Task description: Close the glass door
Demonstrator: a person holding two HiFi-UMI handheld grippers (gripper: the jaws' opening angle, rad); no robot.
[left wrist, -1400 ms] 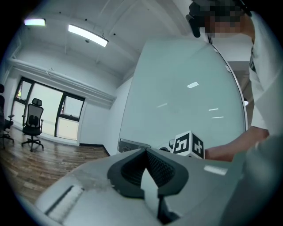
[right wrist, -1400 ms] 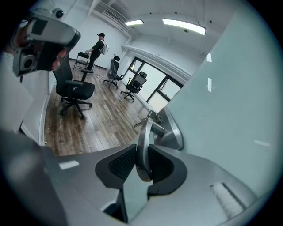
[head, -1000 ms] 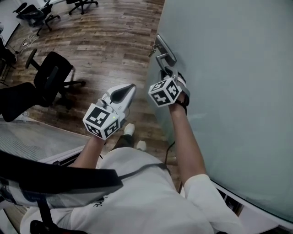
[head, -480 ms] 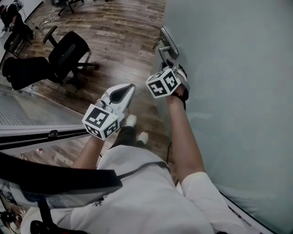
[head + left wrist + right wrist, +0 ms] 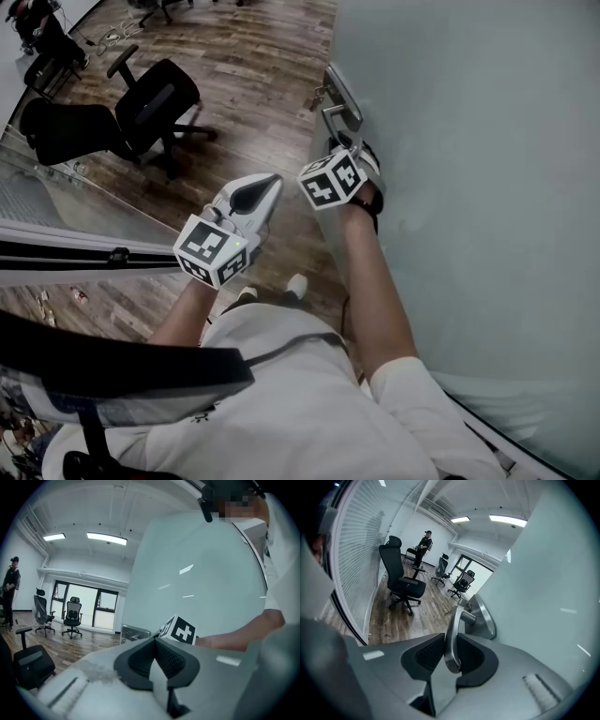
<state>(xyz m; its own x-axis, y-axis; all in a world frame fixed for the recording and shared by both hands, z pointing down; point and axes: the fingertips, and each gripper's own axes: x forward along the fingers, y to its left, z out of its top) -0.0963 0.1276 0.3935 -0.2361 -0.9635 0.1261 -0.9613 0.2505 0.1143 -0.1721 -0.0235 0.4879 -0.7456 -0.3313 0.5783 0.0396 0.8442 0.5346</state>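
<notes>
The frosted pale-green glass door (image 5: 469,187) fills the space to the right of both hand-held grippers, its free edge running just beside the right one. The brown wood-plank floor (image 5: 244,75) spreads out below and ahead of them. A black swivel office chair (image 5: 155,103) stands on it, well apart and off to the left beyond the left hand-held gripper.

The right hand-held gripper (image 5: 451,656) points slightly downward at the door's edge, its marker cube facing up. Its jaws are narrowed onto the brushed-metal lever handle (image 5: 452,639), whose curved bar stands upright between the ribbed pads. Just beyond the jaws, the handle joins an oblong brushed-metal plate (image 5: 485,616) fixed to the glass.

The left hand-held gripper (image 5: 154,660) hovers just beside the right one, on the side away from the door and clear of the glass. Its pads meet with nothing between them.
</notes>
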